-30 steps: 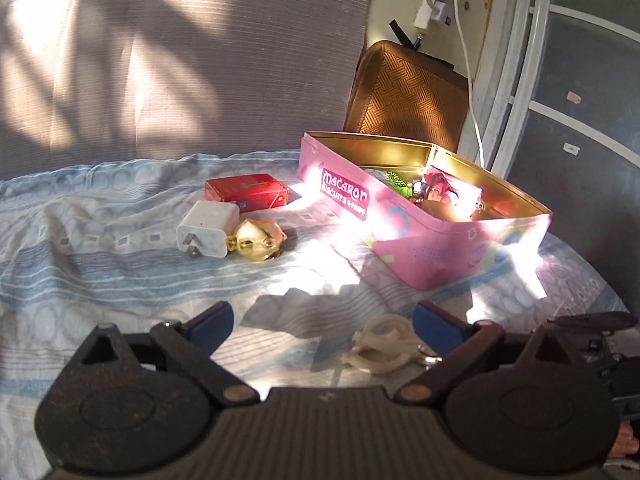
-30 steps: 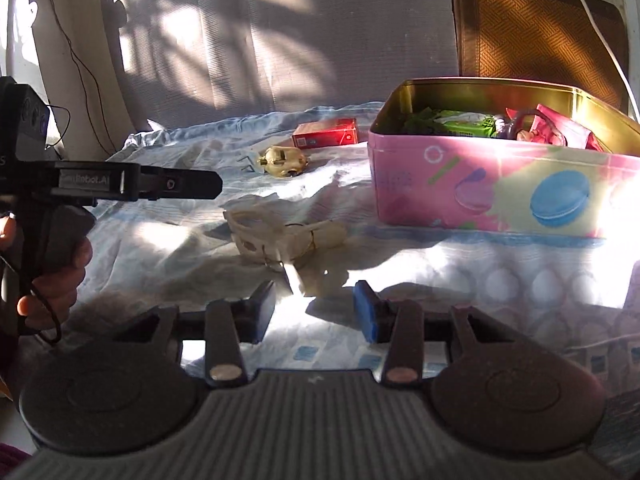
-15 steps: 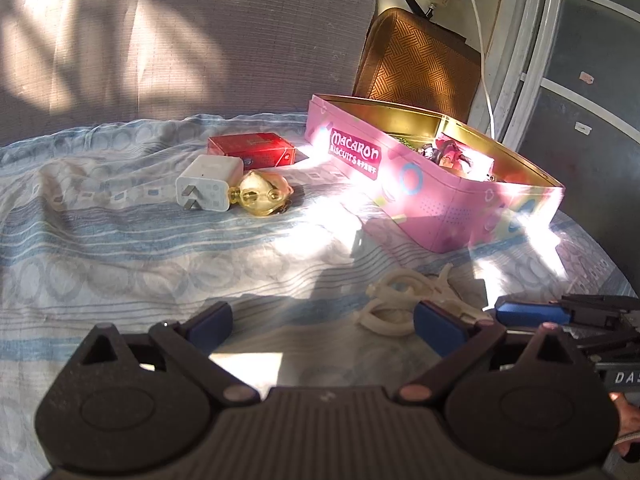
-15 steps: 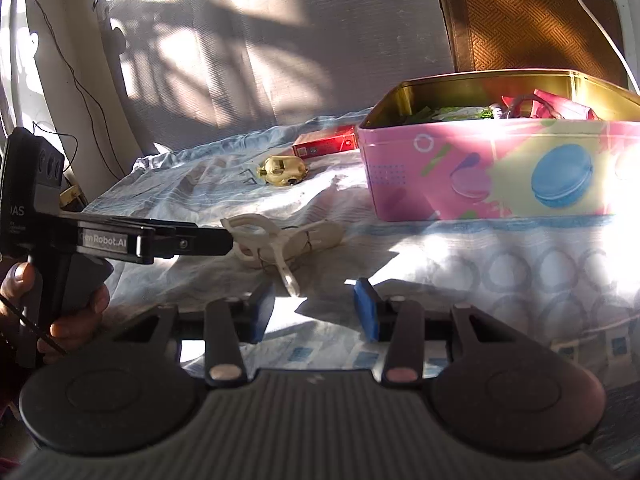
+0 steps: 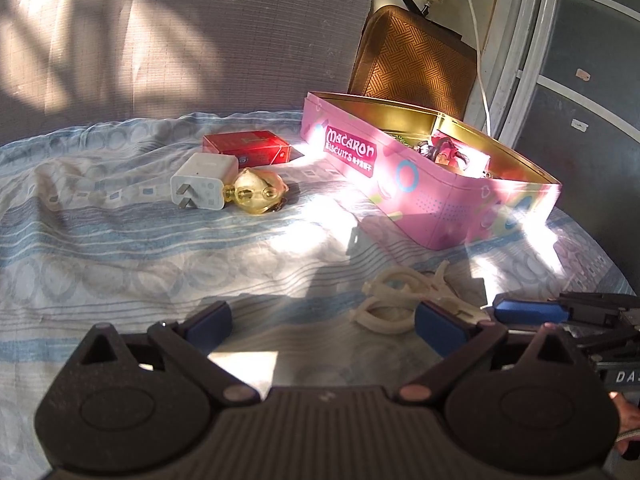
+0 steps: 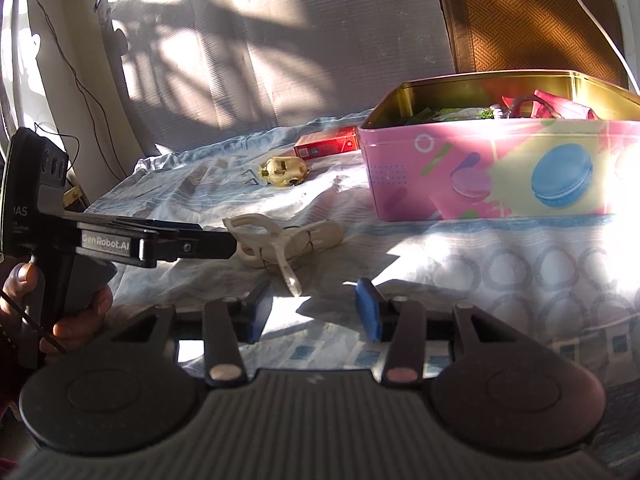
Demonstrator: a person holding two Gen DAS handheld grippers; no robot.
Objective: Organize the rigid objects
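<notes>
Sunlit blue patterned bedsheet, grey ribbed wall, perhaps a brown woven cushion.

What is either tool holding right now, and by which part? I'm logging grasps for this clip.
Nothing is held. The left tool and right tool are both open over the bedsheet; the cream clip lies loose between them.

The pink tin reads "Macaron Biscuits" on its end wall. The left gripper has "GenRobot.AI" on its side.
</notes>
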